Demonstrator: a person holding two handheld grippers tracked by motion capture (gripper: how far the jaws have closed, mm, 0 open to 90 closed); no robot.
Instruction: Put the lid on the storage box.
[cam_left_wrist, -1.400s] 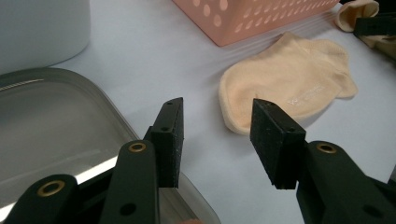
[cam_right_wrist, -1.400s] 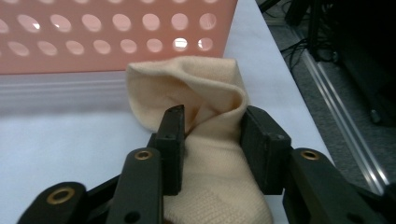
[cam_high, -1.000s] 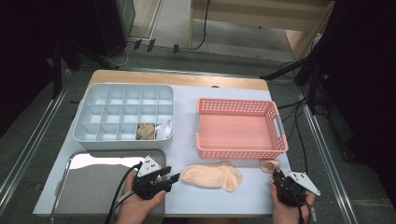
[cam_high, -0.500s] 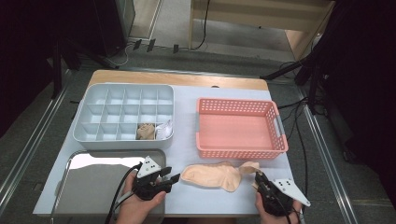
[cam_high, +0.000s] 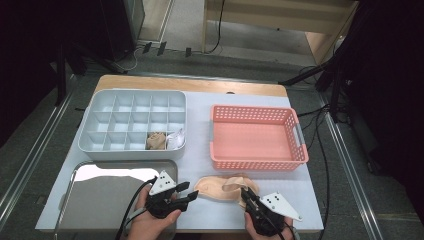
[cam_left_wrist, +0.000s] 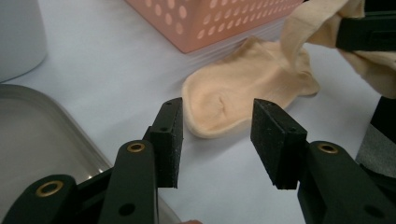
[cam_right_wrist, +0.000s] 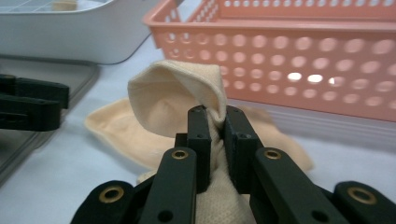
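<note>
We saw the right gripper (cam_high: 248, 196) clamped on a peach-coloured sock (cam_high: 220, 187), its jaws pinching a bunched fold of the fabric between them. In the right gripper view that fold (cam_right_wrist: 187, 88) rose up in a loop above the closed jaws, while the rest of the sock spread flat on the desk (cam_high: 215, 212) beyond them. The sock lay near the front edge of the desk, just in front of the pink basket (cam_high: 256, 160) and between the two grippers.

The left gripper (cam_high: 185, 192) was open, with nothing between its jaws. In the left gripper view its jaws stood apart and pointed at the sock's rounded end (cam_left_wrist: 224, 105), which lay flat on the desk a short way beyond them and did not touch them. In the same view the right gripper (cam_left_wrist: 366, 30) showed at the upper right, holding the raised end of the sock off the surface.

From the high view, we noted the left gripper beside the right edge of a metal tray (cam_high: 85, 200) at the front left of the desk. Behind the tray stood a pale compartment box (cam_high: 95, 125), with a bunched peach item (cam_high: 156, 141) in one cell of its front row and something pale and crumpled (cam_high: 175, 138) in the cell to the right of it. The pink basket sat to the right of the box, with only its perforated floor visible inside.
</note>
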